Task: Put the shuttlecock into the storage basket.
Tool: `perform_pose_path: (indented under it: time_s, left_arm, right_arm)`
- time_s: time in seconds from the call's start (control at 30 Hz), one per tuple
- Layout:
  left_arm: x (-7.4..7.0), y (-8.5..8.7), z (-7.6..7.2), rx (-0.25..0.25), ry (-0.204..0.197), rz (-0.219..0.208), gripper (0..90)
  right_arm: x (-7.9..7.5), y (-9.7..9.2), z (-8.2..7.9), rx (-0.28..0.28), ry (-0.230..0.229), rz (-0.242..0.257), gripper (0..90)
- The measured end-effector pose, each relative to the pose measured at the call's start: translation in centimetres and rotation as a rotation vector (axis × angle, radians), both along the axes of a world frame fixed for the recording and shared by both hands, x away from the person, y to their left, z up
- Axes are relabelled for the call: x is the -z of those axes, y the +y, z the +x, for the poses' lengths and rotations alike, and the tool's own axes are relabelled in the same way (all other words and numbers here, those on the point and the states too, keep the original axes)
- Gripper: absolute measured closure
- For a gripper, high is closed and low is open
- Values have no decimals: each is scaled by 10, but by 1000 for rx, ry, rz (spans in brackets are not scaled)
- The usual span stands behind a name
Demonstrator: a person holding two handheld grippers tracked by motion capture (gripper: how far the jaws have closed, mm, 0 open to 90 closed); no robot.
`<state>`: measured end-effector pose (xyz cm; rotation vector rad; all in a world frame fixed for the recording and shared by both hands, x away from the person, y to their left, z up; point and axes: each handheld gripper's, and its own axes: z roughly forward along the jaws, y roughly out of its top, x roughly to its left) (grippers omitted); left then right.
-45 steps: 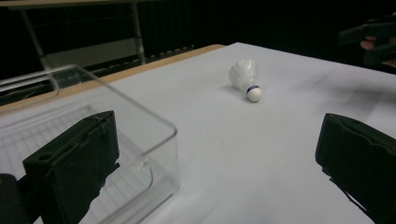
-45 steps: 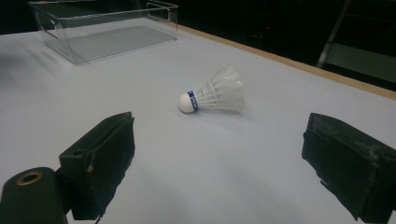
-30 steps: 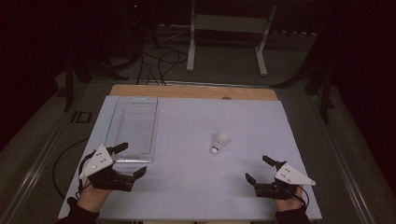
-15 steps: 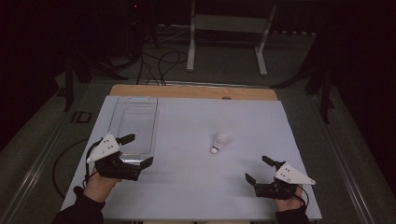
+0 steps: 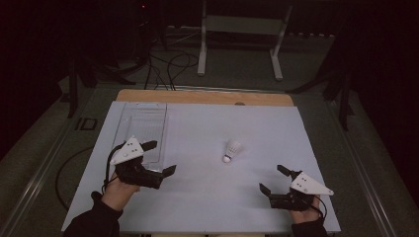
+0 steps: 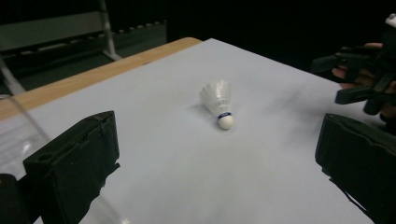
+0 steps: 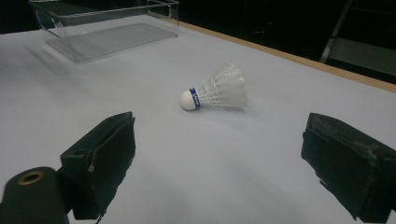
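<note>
A white shuttlecock lies on its side on the white table, its cork tip toward the person; it also lies between the jaws in the left gripper view and the right gripper view. My left gripper hovers at the near end of a clear plastic box, open and holding nothing, left of the shuttlecock. My right gripper rests near the table's front right, open and empty, right of and nearer than the shuttlecock. The right gripper shows far off in the left gripper view.
The clear box is long, low and empty, standing at the left of the table. A wooden strip borders the far edge. Beyond it stand a metal frame and cables on the dark floor.
My left gripper has lifted and moved forward and to the right, toward the near end of the clear box. The right gripper and the shuttlecock have stayed put.
</note>
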<state>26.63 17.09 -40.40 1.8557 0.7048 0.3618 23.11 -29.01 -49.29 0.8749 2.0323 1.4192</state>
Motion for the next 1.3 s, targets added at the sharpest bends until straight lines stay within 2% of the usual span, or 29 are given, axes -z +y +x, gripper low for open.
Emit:
perform_pose_path:
  time_s: [0.03,0.17,0.27,0.33,0.37,0.53,0.6,0.7,0.77,0.97,1.17,1.3]
  left_arm:
    - [-1,-5,0,3,-11,-1,0]
    - [-5,-15,2,11,-8,-13,0]
    - [-7,-22,5,11,9,-16,0]
    - [-7,-29,7,-4,10,8,0]
    - [-7,-33,8,1,9,26,0]
    - [-6,-50,12,21,18,53,0]
    - [-3,-58,15,32,24,87,0]
    - [4,-67,21,54,71,97,0]
    - [7,-74,25,51,81,121,0]
    - [9,-89,31,37,104,126,0]
    - [13,-103,37,20,120,168,0]
    - [16,-111,39,28,140,160,0]
  right_arm:
    - [0,0,0,1,1,1,97]
    - [0,1,0,-2,1,-3,97]
    - [0,1,0,-4,0,-4,97]
    - [0,1,0,-4,1,-3,97]
    - [0,1,0,-4,0,-3,97]
    - [0,1,0,-3,2,-1,97]
    - [0,1,0,-4,0,-9,97]
    - [0,1,0,-3,0,-11,97]
    - [0,1,0,-2,-1,-11,97]
    - [0,1,0,-2,-1,-7,97]
    - [0,1,0,-3,-1,-8,97]
    - [0,1,0,-2,-3,-8,97]
